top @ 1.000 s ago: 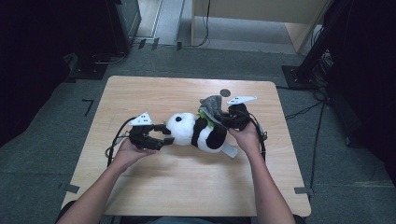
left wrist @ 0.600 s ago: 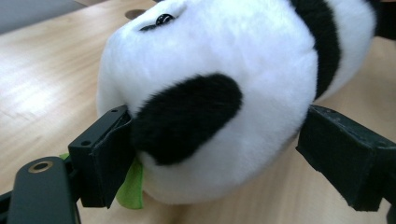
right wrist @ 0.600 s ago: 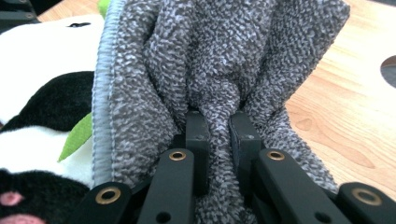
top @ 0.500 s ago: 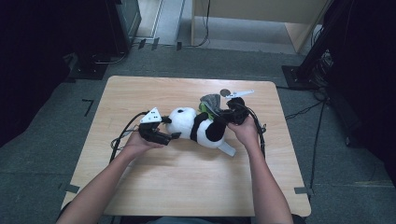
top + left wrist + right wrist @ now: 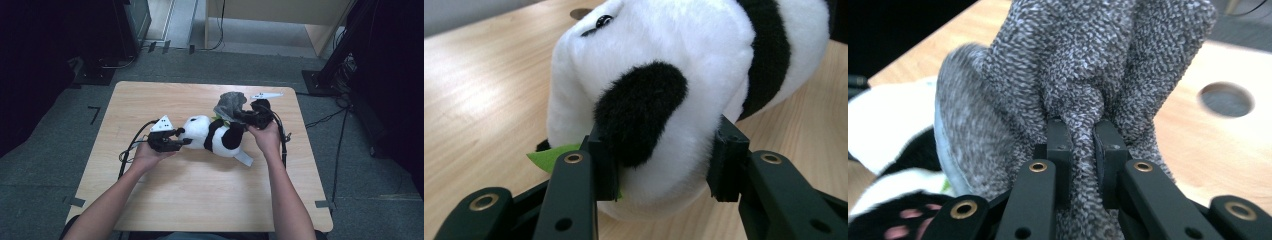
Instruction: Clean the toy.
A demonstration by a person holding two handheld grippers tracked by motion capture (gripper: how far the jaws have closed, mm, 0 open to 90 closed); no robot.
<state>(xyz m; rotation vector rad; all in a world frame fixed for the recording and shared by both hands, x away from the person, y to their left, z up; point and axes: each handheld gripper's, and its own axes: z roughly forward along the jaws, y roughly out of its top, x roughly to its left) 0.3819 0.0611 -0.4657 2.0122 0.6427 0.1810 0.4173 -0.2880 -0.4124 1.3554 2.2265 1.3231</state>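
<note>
The panda (image 5: 212, 136) lies on its side around the middle of the tabletop (image 5: 200, 200), a little toward the far edge, head toward the left edge and feet toward the right. It is a plush toy: light, soft, squashy, with nothing to break, and its fur gives the pads plenty of purchase. My read is that a firm bulge like the head or the trunk makes the best handhold, since a pinch of loose fur would only stretch.

The left gripper (image 5: 664, 165) has just been closing, and in the left gripper view the head sits between the jaws, which stand part-way in. Both pads press into the white fur beside the black ear (image 5: 639, 112), and the plush bulges around them. A green leaf (image 5: 549, 156) pokes out under the head at the left pad.

Over at the right, the right gripper (image 5: 1082, 145) has its jaws nearly together, pinching a bunched fold of a grey knit sock (image 5: 1083, 65). This is limp, stretchy fabric, so a gathered fold is the sensible place to grab, and that is what it has. In the high view the sock (image 5: 229, 103) rises off the panda's rear end, toward the far right corner. A pink-padded paw (image 5: 900, 225) peeks in below it.
</note>
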